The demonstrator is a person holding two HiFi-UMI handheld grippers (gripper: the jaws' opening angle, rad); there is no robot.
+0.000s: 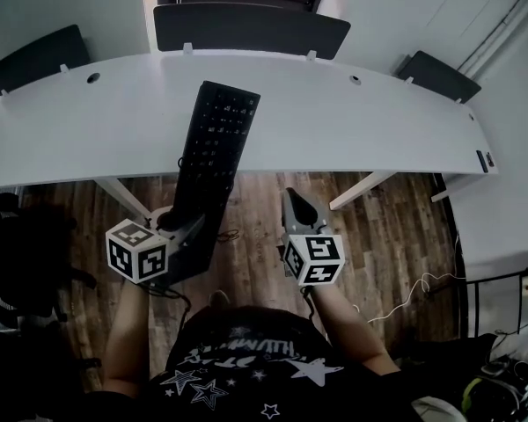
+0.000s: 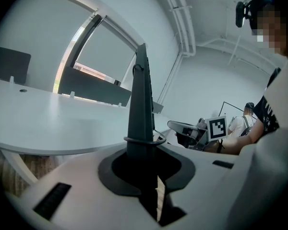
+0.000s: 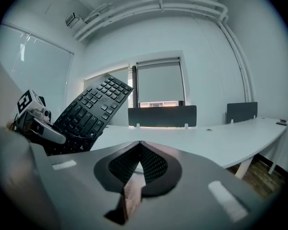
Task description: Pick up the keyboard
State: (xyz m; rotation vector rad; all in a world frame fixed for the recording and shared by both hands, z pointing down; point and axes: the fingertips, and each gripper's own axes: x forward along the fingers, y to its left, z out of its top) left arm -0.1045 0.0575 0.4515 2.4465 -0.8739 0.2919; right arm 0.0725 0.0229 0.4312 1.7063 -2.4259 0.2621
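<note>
Keyboard: we see a black, flat, rectangular plastic keyboard (image 1: pixel 213 148), a thin slab with rows of small raised keys bearing pale legends.
Keyboard's place: held clear of the white curved desk (image 1: pixel 361 121), tilted with the key side up. Its far end hangs above the desk's near edge and its near short end sits in the left gripper (image 1: pixel 181 225).
Left gripper: we find its smooth grey plastic jaws clamped on the keyboard's near end. In the left gripper view the board stands edge-on between them as a narrow dark blade. A white cube with black square markers (image 1: pixel 136 251) rides on its back.
Right gripper: the right gripper (image 1: pixel 297 207) is off the desk's near edge, beside the keyboard and apart from it. We see its jaws pressed together on nothing, with dark pads of fine ribbed mesh texture meeting in a point.
Desk: a matte, smooth top with a long bowed front edge.
Behind the desk: dark, flat, round-cornered divider panels (image 1: pixel 251 29) stand along its far edge.
Below the desk: brown wood-plank floor (image 1: pixel 387 236) with visible grain.
</note>
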